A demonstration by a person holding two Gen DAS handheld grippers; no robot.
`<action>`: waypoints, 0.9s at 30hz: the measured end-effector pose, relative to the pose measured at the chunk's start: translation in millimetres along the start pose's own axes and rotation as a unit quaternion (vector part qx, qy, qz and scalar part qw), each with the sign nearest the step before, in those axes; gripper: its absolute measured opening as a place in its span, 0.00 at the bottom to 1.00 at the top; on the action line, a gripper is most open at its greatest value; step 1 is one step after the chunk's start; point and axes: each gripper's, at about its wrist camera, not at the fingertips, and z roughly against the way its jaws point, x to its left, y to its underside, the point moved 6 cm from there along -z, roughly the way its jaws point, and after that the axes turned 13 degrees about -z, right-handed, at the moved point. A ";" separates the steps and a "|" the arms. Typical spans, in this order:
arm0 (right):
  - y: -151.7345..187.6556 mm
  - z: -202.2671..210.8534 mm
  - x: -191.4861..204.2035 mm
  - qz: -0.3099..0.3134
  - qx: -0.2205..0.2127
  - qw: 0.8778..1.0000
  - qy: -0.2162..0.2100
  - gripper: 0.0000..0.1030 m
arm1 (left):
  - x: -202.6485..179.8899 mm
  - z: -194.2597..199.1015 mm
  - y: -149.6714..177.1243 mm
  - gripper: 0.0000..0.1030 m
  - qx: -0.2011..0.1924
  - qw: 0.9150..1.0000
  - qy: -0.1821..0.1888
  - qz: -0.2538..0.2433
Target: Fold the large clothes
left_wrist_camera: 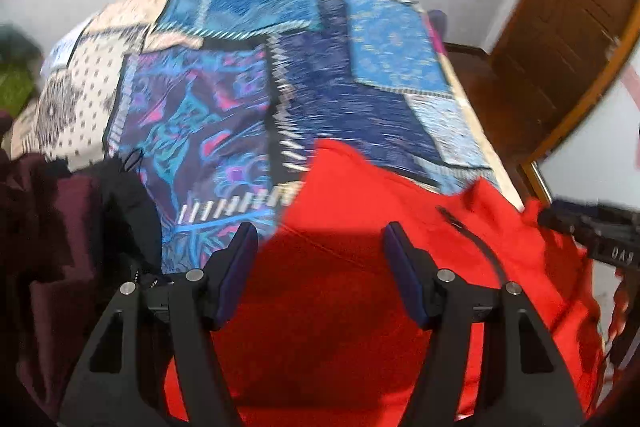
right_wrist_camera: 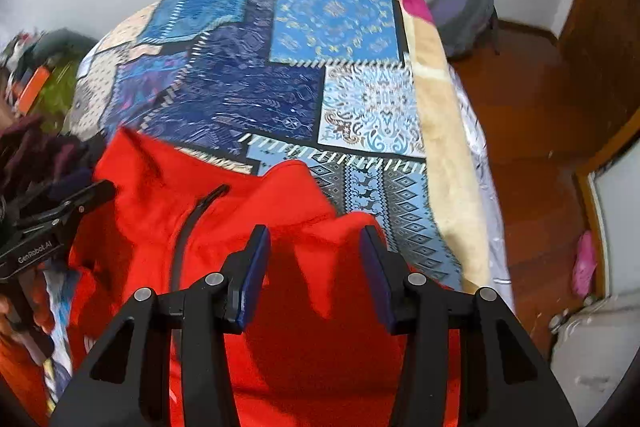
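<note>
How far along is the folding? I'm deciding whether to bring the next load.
Barely begun. Done: the red zip-front garment lies on the blue patchwork bedspread, still rumpled, no clear fold visible. In hand: nothing; left tool and right tool hover open over it. Left: every fold, plus the dark maroon clothes beside it.

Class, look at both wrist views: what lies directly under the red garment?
The red garment lies on a blue patchwork bedspread, which shows beyond its far edge. What the bedspread looks like beneath the garment is covered, as is anything under its near part.
</note>
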 end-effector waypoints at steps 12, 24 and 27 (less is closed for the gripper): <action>9.6 -31.1 -9.8 -0.046 0.009 0.999 -0.023 0.37 | -9.3 -13.3 7.8 0.55 -0.002 0.999 0.030 -0.024; 22.1 13.7 11.3 -0.016 -0.056 0.997 -0.046 0.02 | -30.9 31.5 14.0 0.05 -0.023 0.997 0.003 -0.070; 26.7 41.4 16.5 -0.005 -0.084 0.995 -0.056 0.02 | -39.1 55.6 18.6 0.04 -0.037 0.996 0.004 -0.085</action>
